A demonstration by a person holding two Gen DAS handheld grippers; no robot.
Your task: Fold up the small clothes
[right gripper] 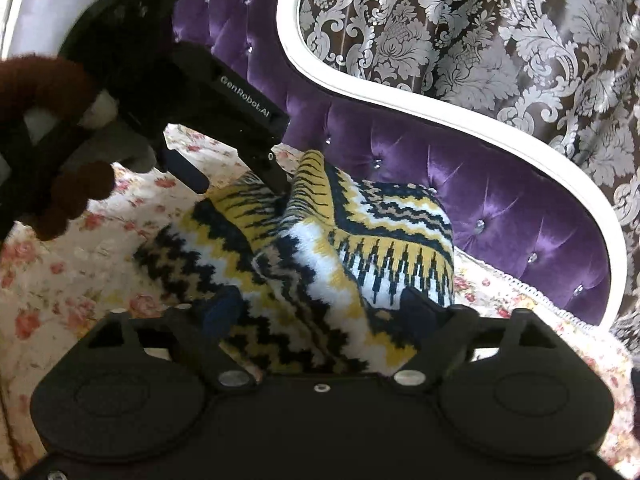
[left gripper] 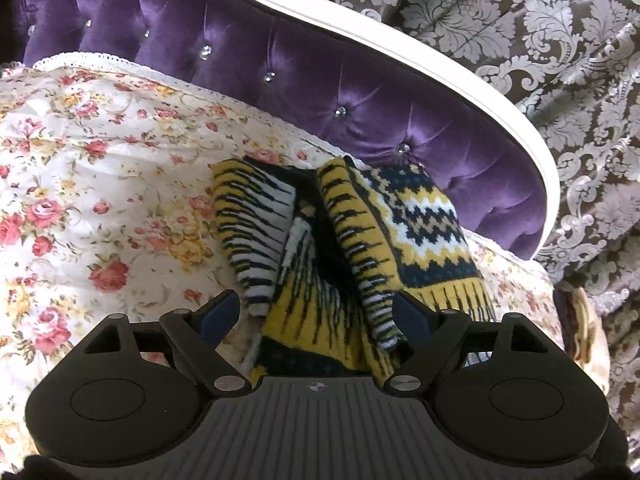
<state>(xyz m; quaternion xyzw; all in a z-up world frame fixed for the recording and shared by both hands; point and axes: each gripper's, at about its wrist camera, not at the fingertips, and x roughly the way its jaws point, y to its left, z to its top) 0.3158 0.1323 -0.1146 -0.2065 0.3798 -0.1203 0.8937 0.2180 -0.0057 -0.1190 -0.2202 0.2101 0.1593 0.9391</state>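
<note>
A knitted garment [left gripper: 320, 248] in yellow, black, white and navy zigzags lies bunched on the floral bedspread [left gripper: 100, 184], close to the purple headboard. My left gripper [left gripper: 318, 312] is open, its jaws wide apart on either side of a ridge of the knit. My right gripper [right gripper: 320, 312] is also open, its jaws spread around a fold of the same garment [right gripper: 320, 248]. In the right wrist view the left gripper [right gripper: 240, 184] reaches down from the upper left, one finger tip touching the far part of the knit.
A tufted purple headboard [left gripper: 360, 92] with a white curved frame [left gripper: 440, 68] stands right behind the garment. Brown and silver damask curtain [left gripper: 540, 40] hangs beyond it. A gloved hand in a brown fuzzy sleeve [right gripper: 52, 128] holds the left gripper.
</note>
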